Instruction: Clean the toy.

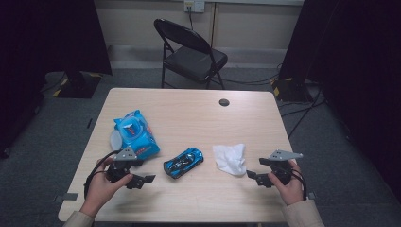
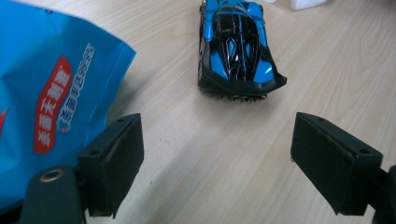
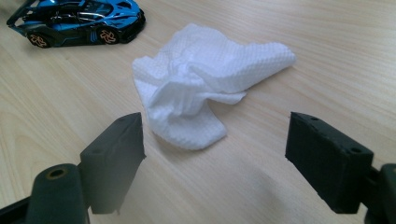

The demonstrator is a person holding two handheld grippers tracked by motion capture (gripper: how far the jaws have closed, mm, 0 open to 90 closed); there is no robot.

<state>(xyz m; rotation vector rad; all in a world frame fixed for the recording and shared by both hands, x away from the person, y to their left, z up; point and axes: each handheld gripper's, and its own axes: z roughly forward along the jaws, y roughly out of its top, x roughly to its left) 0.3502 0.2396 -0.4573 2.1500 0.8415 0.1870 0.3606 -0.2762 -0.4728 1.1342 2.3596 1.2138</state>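
Nearest the person's edge of the table point(image 1: 189, 208), both hands hold their tools low and apart. The left gripper point(image 1: 142, 180) sits at about seven o'clock from the table's middle, jaws spread wide with nothing between them. The right gripper point(image 1: 259, 177) sits at about five o'clock, equally wide and empty.

From the left gripper view, the blue toy car point(image 2: 236, 46) lies straight ahead at twelve o'clock, near but not touching, its tail toward the jaws. The crumpled white wipe point(image 3: 201, 88) lies just ahead of the right jaws at eleven o'clock, also untouched.

By my reckoning the step is wiping the car. The left tool should close across the car's narrow body, square to its sides, so it cannot roll on its wheels. The right should pinch the wipe at its raised fold rather than a flat corner, then carry it over.

Farther off, the blue wet-wipe pack point(image 1: 135, 133) lies at ten o'clock, just beyond the left hand; its lid seems flipped open, though I cannot be sure. In the left gripper view the pack is cut off at the edge and its print is only partly readable. Beyond the table stands a black folding chair point(image 1: 191, 52).
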